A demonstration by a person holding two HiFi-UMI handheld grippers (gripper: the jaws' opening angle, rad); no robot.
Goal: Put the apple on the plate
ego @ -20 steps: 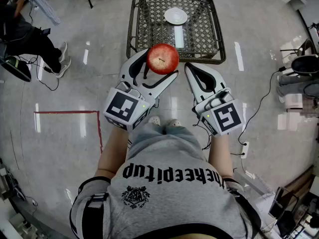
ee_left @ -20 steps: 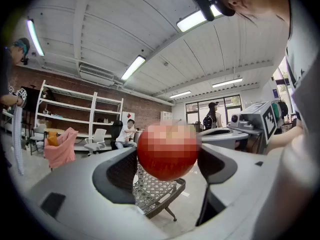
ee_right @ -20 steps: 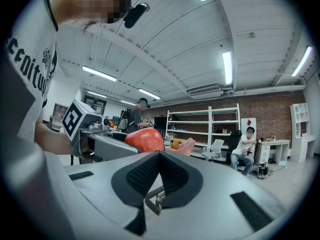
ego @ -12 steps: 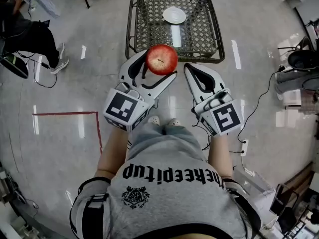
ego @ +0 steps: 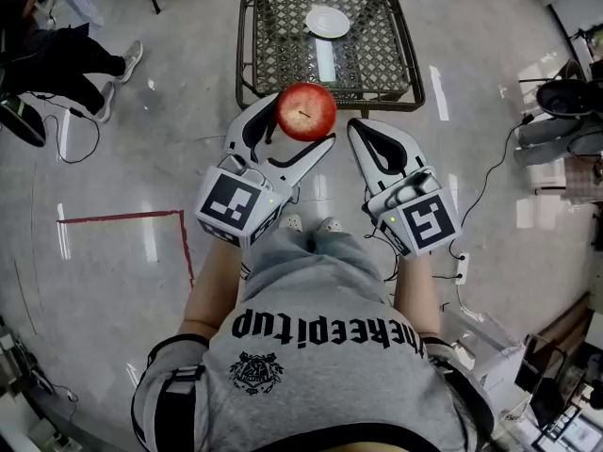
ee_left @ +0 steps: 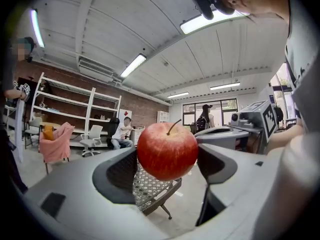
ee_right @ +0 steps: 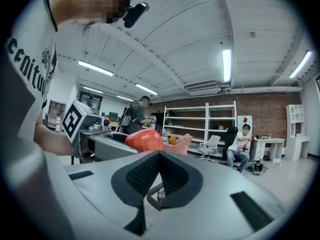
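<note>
A red apple point(ego: 306, 111) with a short stem sits pinched between the jaws of my left gripper point(ego: 295, 126), held level in the air in front of the person. In the left gripper view the apple point(ee_left: 167, 151) fills the gap of the left gripper point(ee_left: 168, 160), both pads pressing its sides. My right gripper point(ego: 362, 132) hangs beside it to the right, jaws together with nothing in them; in its own view the right gripper point(ee_right: 159, 156) is shut and the apple point(ee_right: 144, 140) shows at left. A white plate point(ego: 327, 22) lies on the dark wicker table point(ego: 264, 73) ahead.
A white strip point(ego: 325, 60) lies on the table below the plate. A seated person point(ego: 57, 55) and cables are at the far left. Red tape point(ego: 122, 216) marks the floor. Equipment point(ego: 565, 111) and a cable stand at the right.
Both grippers and the apple keep their places in the picture. The table, plate and floor have slid slightly upward in the head view.
</note>
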